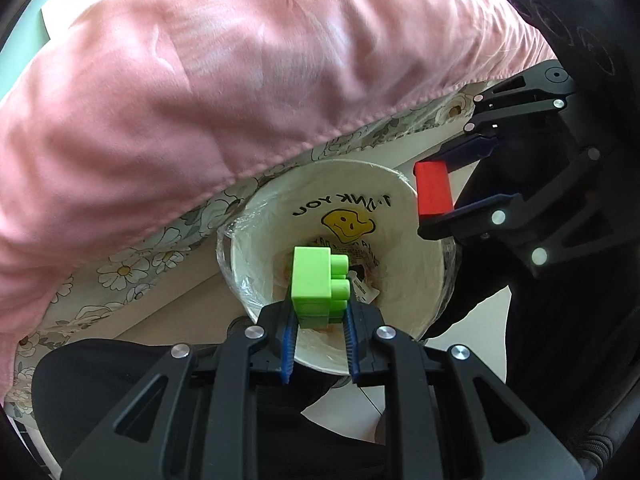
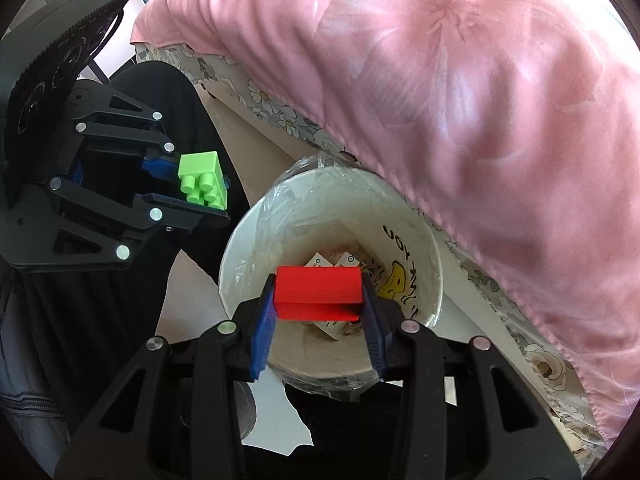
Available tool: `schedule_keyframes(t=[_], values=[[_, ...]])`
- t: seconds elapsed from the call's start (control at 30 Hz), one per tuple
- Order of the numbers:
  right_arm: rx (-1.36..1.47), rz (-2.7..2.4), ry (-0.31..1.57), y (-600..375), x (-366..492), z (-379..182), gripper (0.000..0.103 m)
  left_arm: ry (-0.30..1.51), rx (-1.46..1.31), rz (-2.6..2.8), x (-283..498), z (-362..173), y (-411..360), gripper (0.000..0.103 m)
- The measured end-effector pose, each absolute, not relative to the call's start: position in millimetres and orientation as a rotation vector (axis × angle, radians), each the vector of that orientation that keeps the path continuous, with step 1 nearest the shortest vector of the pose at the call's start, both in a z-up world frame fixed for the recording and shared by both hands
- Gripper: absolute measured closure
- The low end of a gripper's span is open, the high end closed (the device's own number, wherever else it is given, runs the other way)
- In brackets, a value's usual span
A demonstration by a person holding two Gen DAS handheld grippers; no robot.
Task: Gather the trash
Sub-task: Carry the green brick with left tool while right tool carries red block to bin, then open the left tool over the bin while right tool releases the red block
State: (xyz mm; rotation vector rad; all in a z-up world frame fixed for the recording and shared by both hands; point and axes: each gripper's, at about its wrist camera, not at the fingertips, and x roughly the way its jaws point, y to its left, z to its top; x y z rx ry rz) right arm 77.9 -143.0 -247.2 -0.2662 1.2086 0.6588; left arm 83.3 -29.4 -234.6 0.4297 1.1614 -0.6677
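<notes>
Holding green brick [image 1: 317, 285], red block [image 2: 318, 293] over bin [image 2: 236, 264], apparently.

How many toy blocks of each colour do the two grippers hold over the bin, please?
Green studded block, in the left gripper: 1
Red plain block, in the right gripper: 1
Total: 2 blocks, both above the lined trash bin, not yet dropped.

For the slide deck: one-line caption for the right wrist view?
Right hand-held gripper holds a red block above the lined trash bin; left hand-held gripper holds a green brick alongside.
</notes>
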Motion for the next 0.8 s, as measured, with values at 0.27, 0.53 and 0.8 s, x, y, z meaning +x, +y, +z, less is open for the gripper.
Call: schedule_keyframes(t=[0.27, 0.53, 0.8], values=[[-0.275, 0.658, 1.249, -134.3, 91.1, -263.3, 0.063, 1.235, 0.439, -0.67, 93.3, -266.1, -39.7, 0.08], [-0.266, 0.648, 1.286, -132.6, 109.8, -274.1, 0.063, 1.302, 0.434, -0.684, 105.7, -290.9, -50.3, 0.08], [-0.251, 0.602, 1.302, -135.3, 121.7, -279.9, 0.056, 1.356, 0.469, -0.666, 110.3, -311.5, -62.6, 0.06]])
